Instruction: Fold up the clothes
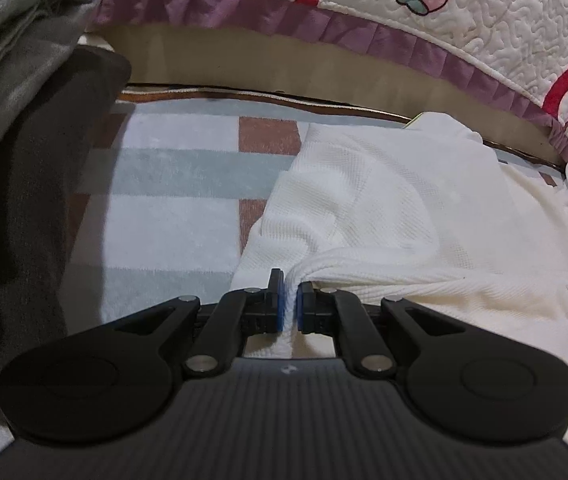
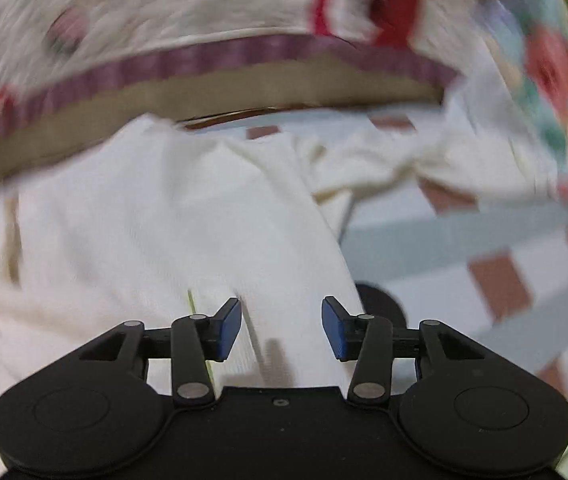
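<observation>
A white knit garment (image 1: 396, 208) lies on a checked blanket (image 1: 172, 184). My left gripper (image 1: 290, 304) is shut on a bunched edge of that garment, the cloth pinched between its blue pads. In the right wrist view the same white garment (image 2: 156, 224) spreads under my right gripper (image 2: 281, 326), whose jaws stand open above the cloth with nothing pressed between the blue pads (image 2: 230, 330). That view is blurred.
A quilted cover with a purple frill (image 1: 364, 28) and red and strawberry prints hangs along the far side. Grey and dark clothing (image 1: 24, 120) is piled at the left. Colourful printed fabric (image 2: 564, 80) lies at the right.
</observation>
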`<act>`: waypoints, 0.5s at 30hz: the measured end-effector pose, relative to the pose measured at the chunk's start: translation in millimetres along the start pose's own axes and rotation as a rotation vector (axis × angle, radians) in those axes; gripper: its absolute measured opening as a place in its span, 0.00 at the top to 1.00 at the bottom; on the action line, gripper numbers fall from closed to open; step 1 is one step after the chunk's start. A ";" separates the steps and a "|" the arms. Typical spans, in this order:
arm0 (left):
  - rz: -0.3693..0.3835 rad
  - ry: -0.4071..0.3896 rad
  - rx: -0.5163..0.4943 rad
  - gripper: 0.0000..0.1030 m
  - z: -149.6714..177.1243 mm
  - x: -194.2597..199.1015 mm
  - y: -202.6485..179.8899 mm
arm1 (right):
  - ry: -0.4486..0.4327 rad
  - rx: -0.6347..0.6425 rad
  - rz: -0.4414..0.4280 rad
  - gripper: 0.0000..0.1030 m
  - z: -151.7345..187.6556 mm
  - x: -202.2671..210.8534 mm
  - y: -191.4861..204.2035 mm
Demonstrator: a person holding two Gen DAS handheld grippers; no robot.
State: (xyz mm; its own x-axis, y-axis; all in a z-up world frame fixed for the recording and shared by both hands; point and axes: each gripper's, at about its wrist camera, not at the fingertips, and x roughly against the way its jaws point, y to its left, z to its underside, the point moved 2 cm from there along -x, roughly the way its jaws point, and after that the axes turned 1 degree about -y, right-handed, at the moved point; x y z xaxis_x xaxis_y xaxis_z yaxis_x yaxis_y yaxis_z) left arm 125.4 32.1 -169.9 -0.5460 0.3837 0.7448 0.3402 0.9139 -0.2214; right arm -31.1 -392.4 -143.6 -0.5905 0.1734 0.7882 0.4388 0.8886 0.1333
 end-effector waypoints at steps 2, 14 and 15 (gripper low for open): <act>0.008 0.006 0.002 0.95 0.4 -0.8 0.0 | 0.033 -0.144 -0.101 0.52 -3.5 -1.9 -14.4; -0.002 0.043 -0.022 0.94 8.1 -12.5 0.8 | 0.133 0.157 -0.167 0.92 -7.4 -65.9 37.0; 0.004 0.038 -0.009 0.94 7.7 -11.8 2.1 | 0.088 0.166 -0.192 0.92 -16.4 -58.6 41.3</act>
State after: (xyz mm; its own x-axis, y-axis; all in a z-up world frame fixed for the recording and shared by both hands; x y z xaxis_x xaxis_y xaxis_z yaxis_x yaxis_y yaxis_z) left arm 126.6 30.6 -184.0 -0.5156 0.3818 0.7670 0.3494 0.9111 -0.2186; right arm 32.7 -372.8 -174.4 -0.5879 -0.0362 0.8081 0.2034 0.9603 0.1910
